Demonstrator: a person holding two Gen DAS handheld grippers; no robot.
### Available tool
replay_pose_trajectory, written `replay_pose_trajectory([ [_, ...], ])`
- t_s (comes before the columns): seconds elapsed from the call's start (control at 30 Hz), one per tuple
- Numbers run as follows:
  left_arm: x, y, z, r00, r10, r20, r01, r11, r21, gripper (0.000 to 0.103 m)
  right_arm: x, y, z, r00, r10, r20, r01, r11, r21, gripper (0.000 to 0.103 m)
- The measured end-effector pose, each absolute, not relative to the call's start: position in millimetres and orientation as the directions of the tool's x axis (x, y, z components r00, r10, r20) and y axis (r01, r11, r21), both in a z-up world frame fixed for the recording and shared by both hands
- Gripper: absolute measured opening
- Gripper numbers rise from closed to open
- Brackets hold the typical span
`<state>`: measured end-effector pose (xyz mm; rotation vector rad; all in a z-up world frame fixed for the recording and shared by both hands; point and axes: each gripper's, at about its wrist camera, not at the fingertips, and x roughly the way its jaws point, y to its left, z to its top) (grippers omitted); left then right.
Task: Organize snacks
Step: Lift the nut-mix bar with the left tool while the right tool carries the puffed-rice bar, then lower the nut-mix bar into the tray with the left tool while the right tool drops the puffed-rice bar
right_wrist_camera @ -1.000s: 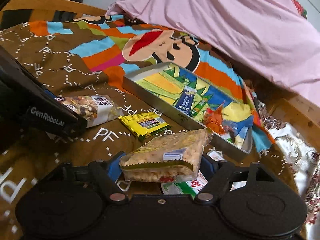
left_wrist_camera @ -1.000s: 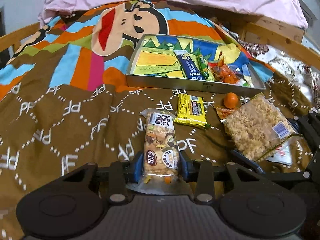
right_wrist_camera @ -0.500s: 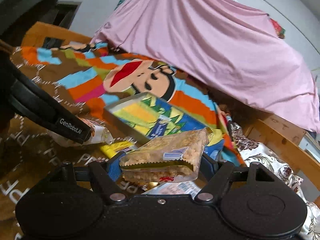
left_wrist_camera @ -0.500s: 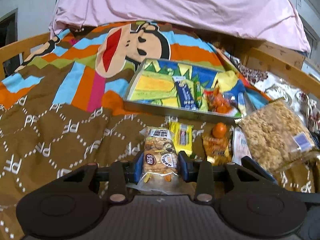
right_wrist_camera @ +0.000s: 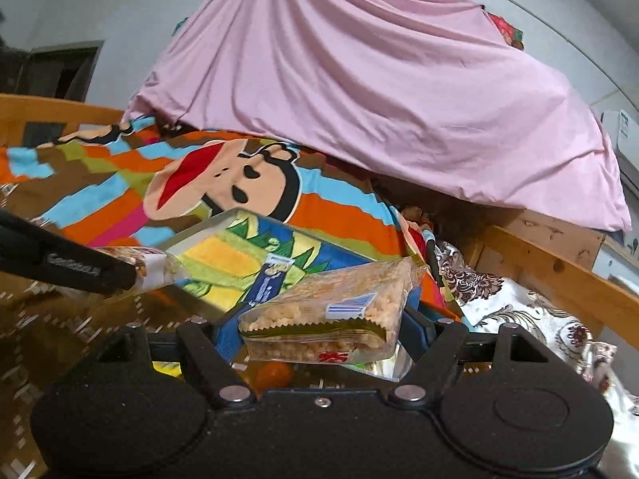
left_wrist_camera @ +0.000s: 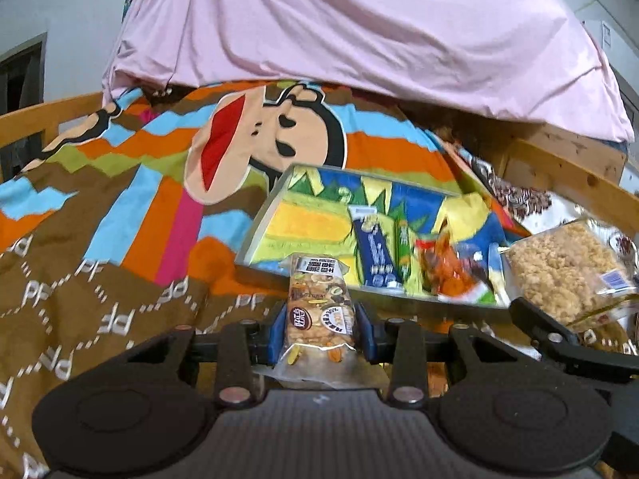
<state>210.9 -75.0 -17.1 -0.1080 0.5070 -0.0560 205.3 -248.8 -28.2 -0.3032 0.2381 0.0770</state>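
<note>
Holding the nut bar (left_wrist_camera: pixel 319 311) end-first, long way pointing ahead, the left gripper (left_wrist_camera: pixel 321 331) has the tray (left_wrist_camera: pixel 263 219) right in front and a little below, while the right gripper (right_wrist_camera: pixel 319 329) squeezes the puffed-rice bag (right_wrist_camera: pixel 331 303) beside it, also facing the tray.

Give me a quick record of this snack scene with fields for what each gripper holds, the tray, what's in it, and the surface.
left gripper: shut on nut bar, held lengthwise
right gripper: shut on puffed rice pack, held flat
tray: shallow, metal-rimmed, colourful printed base, beyond both grippers
tray contents: blue sachet, green stick packet, orange wrapped snacks
surface: cartoon blanket on a wooden-framed bed
backdrop: pink sheet
</note>
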Motion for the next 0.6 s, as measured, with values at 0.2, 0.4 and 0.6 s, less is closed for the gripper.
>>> replay_pose_trajectory([
  [0.2, 259, -90, -12, 0.893, -0.096, -0.441, 0.060, 0.994, -0.095, 0.040, 255, -267, -31, 0.978, 0.054, -0.203, -0.103, 0.966, -0.236, 0.078],
  [0.4, 311, -114, -16, 0.905, -0.114, -0.411, 0.105, 0.993, -0.045, 0.040, 311, -285, -44, 0.979, 0.064, -0.191, -0.094, 0.984, -0.152, 0.078],
  [0.6, 356, -140, -32, 0.898, -0.156, -0.412, 0.169, 0.986, -0.004, 0.040, 355, -309, -63, 0.971, 0.072, -0.229, -0.083, 0.996, -0.038, 0.078],
])
